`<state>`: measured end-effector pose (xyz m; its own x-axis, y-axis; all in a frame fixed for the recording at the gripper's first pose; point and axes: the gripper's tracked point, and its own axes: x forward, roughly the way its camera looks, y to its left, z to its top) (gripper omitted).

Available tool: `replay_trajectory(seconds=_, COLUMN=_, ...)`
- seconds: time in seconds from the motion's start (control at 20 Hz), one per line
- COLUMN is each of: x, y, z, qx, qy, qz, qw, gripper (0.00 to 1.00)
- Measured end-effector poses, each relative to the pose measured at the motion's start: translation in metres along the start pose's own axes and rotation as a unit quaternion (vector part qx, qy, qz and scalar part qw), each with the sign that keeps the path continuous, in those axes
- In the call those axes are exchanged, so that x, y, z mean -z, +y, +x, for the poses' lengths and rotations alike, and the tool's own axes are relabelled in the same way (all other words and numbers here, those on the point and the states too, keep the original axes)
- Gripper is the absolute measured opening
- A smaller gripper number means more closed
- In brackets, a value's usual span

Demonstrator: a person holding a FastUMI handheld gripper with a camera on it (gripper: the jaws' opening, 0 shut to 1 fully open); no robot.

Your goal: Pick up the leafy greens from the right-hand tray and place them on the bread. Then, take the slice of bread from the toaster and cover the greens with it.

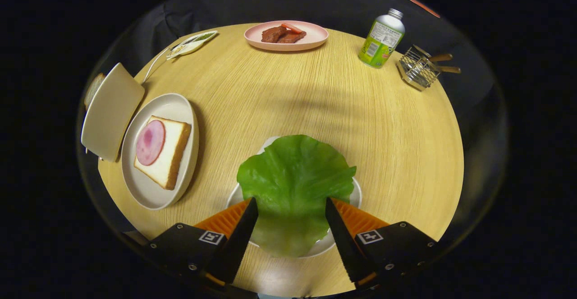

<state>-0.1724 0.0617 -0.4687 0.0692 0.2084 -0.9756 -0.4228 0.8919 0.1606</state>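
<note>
Gripper jaws spread wide apart, nothing clamped; a lettuce leaf lies between and just ahead of the fingers, its near edge running back between them. Can't tell if the fingers touch the leaf or hang above it.

The leaf sits on a small white plate and hides most of it: only slivers of rim show at the sides, near edge and far tip. Plate stands on a round wooden table.

Left of the leaf, well apart from it, an oval cream plate carries a slice of bread with a round pink ham slice on top. Just left of that plate, a cream toaster, seen from a slant; a bread slice pokes out behind it, mostly hidden.

Beyond, at the table's far side: a pink plate with brown meat pieces and a red-orange strip, too small to identify. To its left a small white dish with something greenish, unclear, and a thin pale handle or cord running from it toward the toaster. Far right, a green-labelled bottle with a silver cap, upright, and just beside it a wire rack with two wooden-handled utensils, their working ends hidden in the rack.
</note>
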Motion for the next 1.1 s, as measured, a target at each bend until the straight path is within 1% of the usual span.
replay_trajectory(seconds=0.05, x=-0.001, y=0.002, z=0.001, qx=-0.007, qy=0.003, qz=0.01, qw=1.0, gripper=0.89)
replay_trajectory(seconds=0.1, x=-0.003, y=0.001, z=0.001, qx=-0.006, qy=0.002, qz=0.021, qw=1.0, gripper=0.84)
replay_trajectory(seconds=0.15, x=-0.003, y=-0.001, z=0.002, qx=-0.006, qy=0.004, qz=0.029, qw=1.0, gripper=0.82)
replay_trajectory(seconds=0.2, x=-0.004, y=-0.002, z=0.003, qx=-0.004, qy=0.005, qz=0.035, qw=0.999, gripper=0.78)
replay_trajectory(seconds=0.25, x=-0.003, y=-0.003, z=0.003, qx=-0.002, qy=0.007, qz=0.041, qw=0.999, gripper=0.77)
replay_trajectory(seconds=0.3, x=-0.003, y=-0.004, z=0.002, qx=-0.001, qy=0.008, qz=0.041, qw=0.999, gripper=0.71)
replay_trajectory(seconds=0.35, x=-0.002, y=-0.004, z=0.003, qx=0.0, qy=0.007, qz=0.04, qw=0.999, gripper=0.68)
replay_trajectory(seconds=0.4, x=-0.003, y=-0.005, z=0.002, qx=0.003, qy=0.007, qz=0.046, qw=0.999, gripper=0.59)
replay_trajectory(seconds=0.45, x=-0.003, y=-0.006, z=0.002, qx=0.006, qy=0.005, qz=0.054, qw=0.999, gripper=0.54)
replay_trajectory(seconds=0.6, x=-0.005, y=-0.012, z=0.004, qx=0.022, qy=-0.005, qz=0.1, qw=0.995, gripper=0.19)
replay_trajectory(seconds=0.65, x=-0.004, y=-0.012, z=0.003, qx=0.027, qy=-0.012, qz=0.112, qw=0.993, gripper=0.15)
replay_trajectory(seconds=0.7, x=-0.004, y=-0.012, z=0.003, qx=0.031, qy=-0.019, qz=0.121, qw=0.992, gripper=0.07)
replay_trajectory(seconds=0.8, x=-0.002, y=-0.007, z=-0.001, qx=0.027, qy=-0.02, qz=0.132, qw=0.991, gripper=0.03)
replay_trajectory(seconds=1.1, x=-0.019, y=0.023, z=-0.034, qx=-0.001, qy=-0.052, qz=0.139, qw=0.989, gripper=0.01)
